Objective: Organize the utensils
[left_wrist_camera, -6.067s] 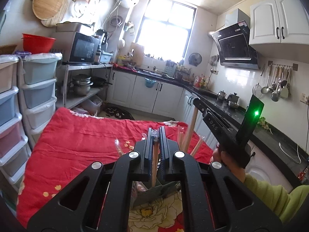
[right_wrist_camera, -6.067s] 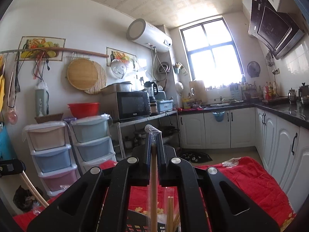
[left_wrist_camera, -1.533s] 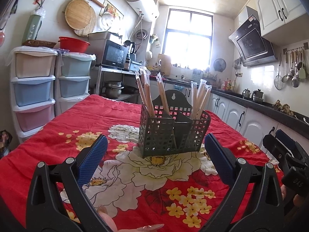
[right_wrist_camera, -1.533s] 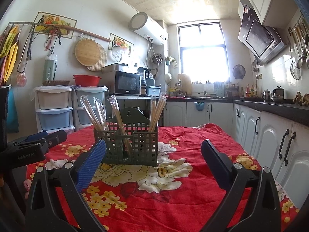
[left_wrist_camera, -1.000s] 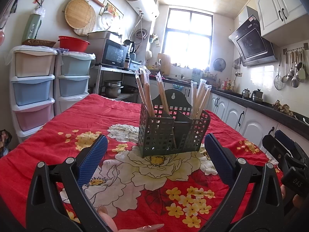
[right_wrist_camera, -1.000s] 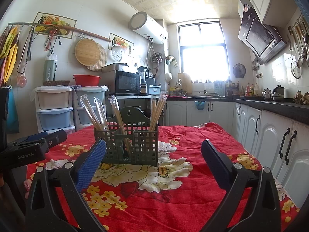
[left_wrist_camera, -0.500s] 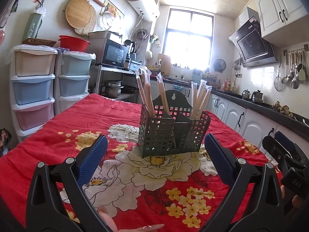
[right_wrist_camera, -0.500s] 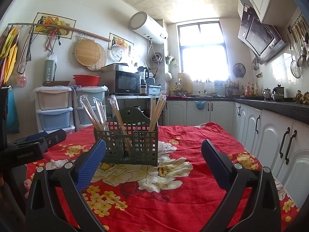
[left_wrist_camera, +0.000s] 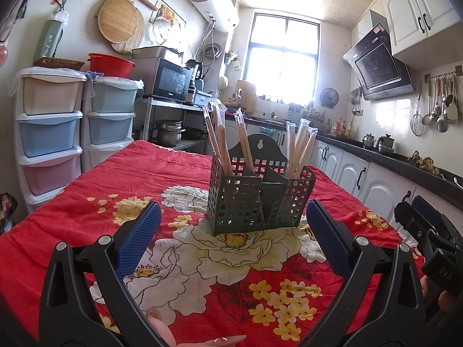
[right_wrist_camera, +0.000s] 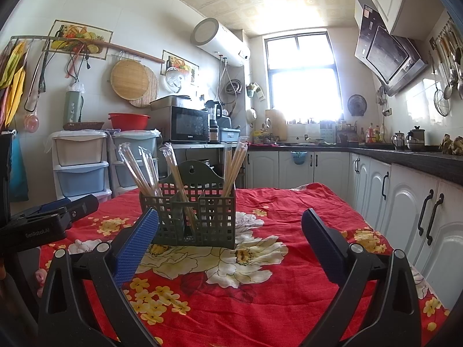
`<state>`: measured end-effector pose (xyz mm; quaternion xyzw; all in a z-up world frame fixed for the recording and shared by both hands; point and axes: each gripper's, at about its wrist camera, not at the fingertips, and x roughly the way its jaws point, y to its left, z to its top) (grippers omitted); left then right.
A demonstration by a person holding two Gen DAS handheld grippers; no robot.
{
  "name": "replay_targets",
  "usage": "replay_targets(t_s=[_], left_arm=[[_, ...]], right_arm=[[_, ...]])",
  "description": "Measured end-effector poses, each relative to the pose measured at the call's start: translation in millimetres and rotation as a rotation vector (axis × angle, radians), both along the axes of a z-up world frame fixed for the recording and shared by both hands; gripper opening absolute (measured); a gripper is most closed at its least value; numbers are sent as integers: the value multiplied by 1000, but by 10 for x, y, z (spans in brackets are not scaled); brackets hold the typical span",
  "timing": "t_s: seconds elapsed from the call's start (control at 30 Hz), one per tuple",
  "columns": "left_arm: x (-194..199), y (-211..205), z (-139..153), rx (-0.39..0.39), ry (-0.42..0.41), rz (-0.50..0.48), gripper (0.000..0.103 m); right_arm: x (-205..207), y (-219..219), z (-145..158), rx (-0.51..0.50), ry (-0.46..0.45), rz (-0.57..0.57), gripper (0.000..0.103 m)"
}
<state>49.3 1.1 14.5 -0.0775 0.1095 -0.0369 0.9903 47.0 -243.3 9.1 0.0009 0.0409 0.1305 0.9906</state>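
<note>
Both grippers [left_wrist_camera: 233, 228] [right_wrist_camera: 230, 231] released chopsticks [left_wrist_camera: 220, 141], withdrew, opened.

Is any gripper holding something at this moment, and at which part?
Nothing is held. The left gripper and the right gripper are both open and empty; the wrapped chopsticks stand in the utensil holder.

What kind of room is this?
A home kitchen, most likely: a black microwave sits on a metal shelf, steel ladles and strainers hang on the tiled wall, and white cupboards run under a dark counter.
</note>
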Motion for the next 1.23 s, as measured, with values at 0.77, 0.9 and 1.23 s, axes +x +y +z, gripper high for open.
replay_targets(t_s=[0.77, 0.9, 1.23], left_arm=[[96, -1, -73, -1, 61, 16, 92], [151, 85, -73, -18, 107, 25, 92], [1261, 1177, -101, 95, 489, 255, 92]], right_arm=[[6, -6, -11, 3, 3, -9, 97], [22, -38, 6, 20, 15, -37, 97], [1701, -760, 107, -105, 552, -307, 97]])
